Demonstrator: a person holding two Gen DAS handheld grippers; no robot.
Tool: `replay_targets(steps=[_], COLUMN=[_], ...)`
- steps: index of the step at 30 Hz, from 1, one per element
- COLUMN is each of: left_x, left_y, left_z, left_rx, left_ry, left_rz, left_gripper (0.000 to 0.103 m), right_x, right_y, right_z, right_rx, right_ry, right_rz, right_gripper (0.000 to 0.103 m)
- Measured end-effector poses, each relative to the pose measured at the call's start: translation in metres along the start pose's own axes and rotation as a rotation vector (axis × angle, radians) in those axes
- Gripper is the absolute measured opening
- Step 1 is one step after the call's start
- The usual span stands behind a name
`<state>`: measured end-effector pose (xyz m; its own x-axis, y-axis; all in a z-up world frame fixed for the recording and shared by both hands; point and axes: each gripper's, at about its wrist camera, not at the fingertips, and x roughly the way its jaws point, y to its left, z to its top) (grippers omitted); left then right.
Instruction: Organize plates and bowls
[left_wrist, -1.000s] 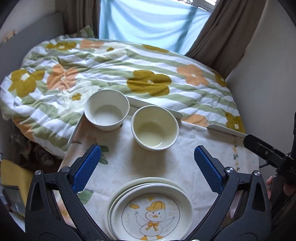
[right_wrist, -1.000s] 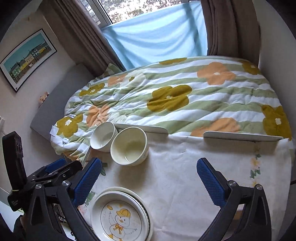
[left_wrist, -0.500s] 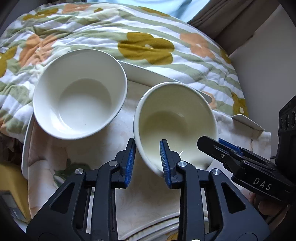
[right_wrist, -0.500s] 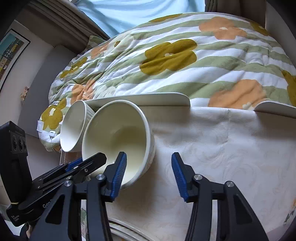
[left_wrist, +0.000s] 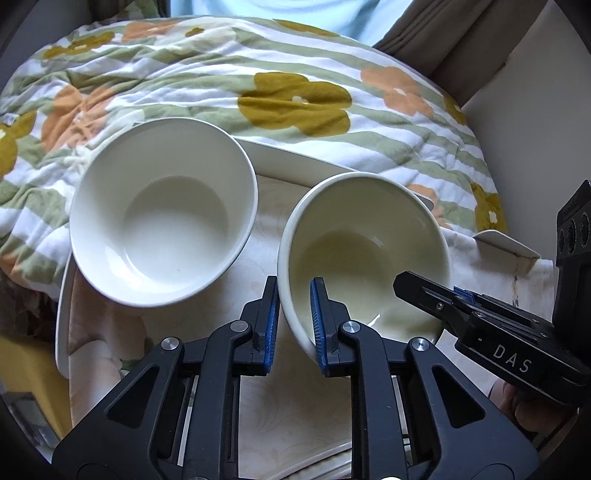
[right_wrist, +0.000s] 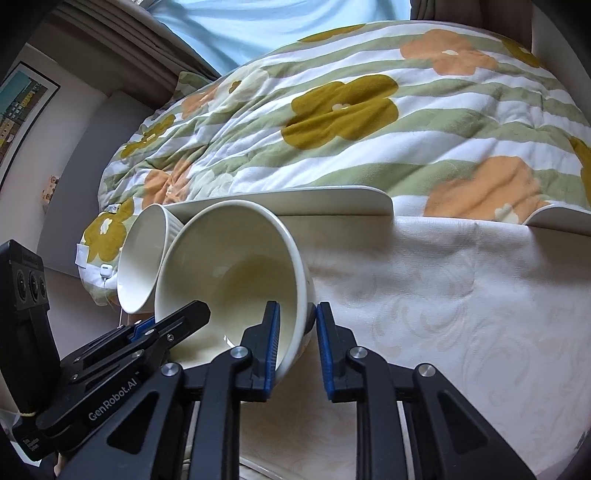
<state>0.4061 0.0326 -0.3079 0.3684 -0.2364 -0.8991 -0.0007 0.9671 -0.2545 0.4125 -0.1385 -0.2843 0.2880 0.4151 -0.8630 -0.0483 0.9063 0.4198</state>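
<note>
Currently both your hand-held grippers clamp the cream bowl (left_wrist: 364, 254): left hand-held gripper (left_wrist: 293, 321) on its near-left rim, right hand-held gripper (right_wrist: 297, 347) opposite. It's tilted on the desk (right_wrist: 461, 332); white bowl (left_wrist: 162, 236) sits just left.

Plate stack (left_wrist: 325, 465) is mostly cut off at the bottom edge, basically just a rim sliver behind the gripper frames. The white bowl (right_wrist: 142, 264) is half hidden behind the cream bowl (right_wrist: 236, 280), and the wall picture (right_wrist: 22, 107) runs off the left edge.
</note>
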Motion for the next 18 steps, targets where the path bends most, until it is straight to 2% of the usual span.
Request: replay_targets(steps=[9,18], left_x=[-0.054,-0.13], left_y=[-0.025,-0.092], left_z=[-0.008,-0.051], left_rx=[0.038,0.063], left_ry=[-0.097,-0.214], left_rz=[0.013,-0.009], left_gripper=[0.014,0.014], right_x=[-0.048,-0.139], right_y=[0.012,-0.006], right_z=[-0.008,-0.044], right_rx=[-0.055,-0.093], right_ry=[-0.078,-0.189], right_rz=[0.03,0.07], right_gripper=[0.018,0.018])
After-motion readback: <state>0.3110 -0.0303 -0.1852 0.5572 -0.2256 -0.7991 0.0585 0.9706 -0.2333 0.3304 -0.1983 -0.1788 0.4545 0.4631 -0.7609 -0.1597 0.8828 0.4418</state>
